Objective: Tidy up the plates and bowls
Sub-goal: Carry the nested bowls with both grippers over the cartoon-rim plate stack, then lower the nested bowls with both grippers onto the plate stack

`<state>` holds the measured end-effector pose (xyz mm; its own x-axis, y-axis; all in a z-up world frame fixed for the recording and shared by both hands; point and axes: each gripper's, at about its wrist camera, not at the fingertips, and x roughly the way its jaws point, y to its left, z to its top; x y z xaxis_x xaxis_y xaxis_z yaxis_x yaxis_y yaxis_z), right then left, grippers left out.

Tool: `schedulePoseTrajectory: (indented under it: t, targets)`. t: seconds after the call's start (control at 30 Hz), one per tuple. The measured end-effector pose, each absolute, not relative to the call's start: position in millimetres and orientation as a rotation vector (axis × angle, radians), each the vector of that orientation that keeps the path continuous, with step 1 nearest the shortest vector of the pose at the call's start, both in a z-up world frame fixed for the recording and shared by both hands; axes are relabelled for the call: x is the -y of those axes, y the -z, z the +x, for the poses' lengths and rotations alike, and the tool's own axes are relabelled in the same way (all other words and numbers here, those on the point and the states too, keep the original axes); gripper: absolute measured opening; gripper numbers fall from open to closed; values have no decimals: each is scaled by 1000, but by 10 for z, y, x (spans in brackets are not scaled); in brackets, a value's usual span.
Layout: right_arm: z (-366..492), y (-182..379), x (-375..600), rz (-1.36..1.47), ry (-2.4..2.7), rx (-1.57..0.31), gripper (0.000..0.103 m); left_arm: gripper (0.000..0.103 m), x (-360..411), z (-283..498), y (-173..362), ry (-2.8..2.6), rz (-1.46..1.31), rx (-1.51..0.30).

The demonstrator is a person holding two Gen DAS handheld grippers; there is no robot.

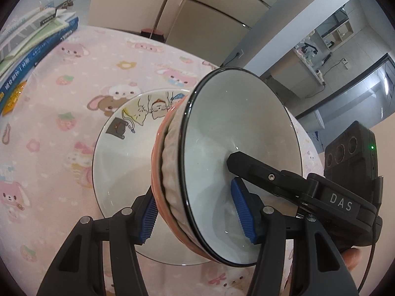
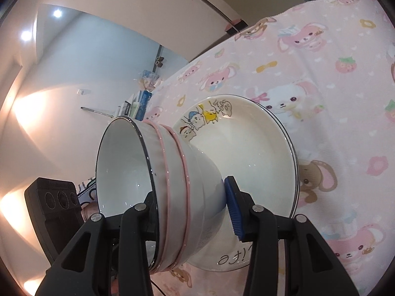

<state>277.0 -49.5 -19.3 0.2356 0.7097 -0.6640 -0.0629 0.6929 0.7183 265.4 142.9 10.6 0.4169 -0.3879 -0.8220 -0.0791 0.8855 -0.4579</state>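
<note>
Bowls [image 1: 237, 162] nested in a stack, tipped on their side and held up over the plates [image 1: 123, 162], both tongs pinching the same stack; left tongs [image 1: 197, 212] clamp the stack's wall, one blue pad [image 1: 240, 212] inside the white top bowl, the other pad [image 1: 148, 218] outside against the pinkish outer bowl; right tongs [image 2: 192, 212] grip the stack from the other side, one pad [image 2: 233, 212] on the outer wall near the base of the bottom bowl, other finger inside the top bowl's mouth, mostly hidden by the rim; in the right wrist view the stack [image 2: 167, 187] shows three bowls, black rim on the inner one, pink rims on the two below it; right tongs' black finger also visible in the left wrist view, reaching into the bowl; plates sit just under the stack on the tabletop [image 1: 49, 123], cartoon animal drawings on the top plate [image 2: 246, 162], a second rim showing beneath it, cannot tell if the stack touches the plate; pink cartoon-print cloth [image 2: 333, 74] covers the tabletop; pile of books [image 1: 32, 49] at the far left edge, well apart from the plates
</note>
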Motion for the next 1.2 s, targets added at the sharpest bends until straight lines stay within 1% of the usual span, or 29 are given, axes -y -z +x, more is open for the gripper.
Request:
schedulePoseTrajectory:
  t: [0.37, 0.83, 1.0, 1.07, 1.1, 1.2]
  targets:
    - [2774, 299, 555, 629, -551, -1252, 41, 59, -1404, 2744, 65, 214, -488, -1162]
    - [2736, 257, 545, 600, -527, -1231, 42, 59, -1474, 2742, 152, 232, -506, -1161]
    - [2724, 247, 547, 575, -496, -1228, 43, 59, -1415, 2692, 50, 184, -426, -1115]
    - [2727, 238, 553, 571, -488, -1224, 42, 59, -1393, 2677, -5, 183, -390, -1099]
    - [2725, 222, 550, 557, -484, -1219, 40, 59, -1395, 2666, -30, 193, -389, -1097]
    - [2692, 97, 521, 455, -440, -1159, 40, 59, -1420, 2627, -89, 172, -383, -1079]
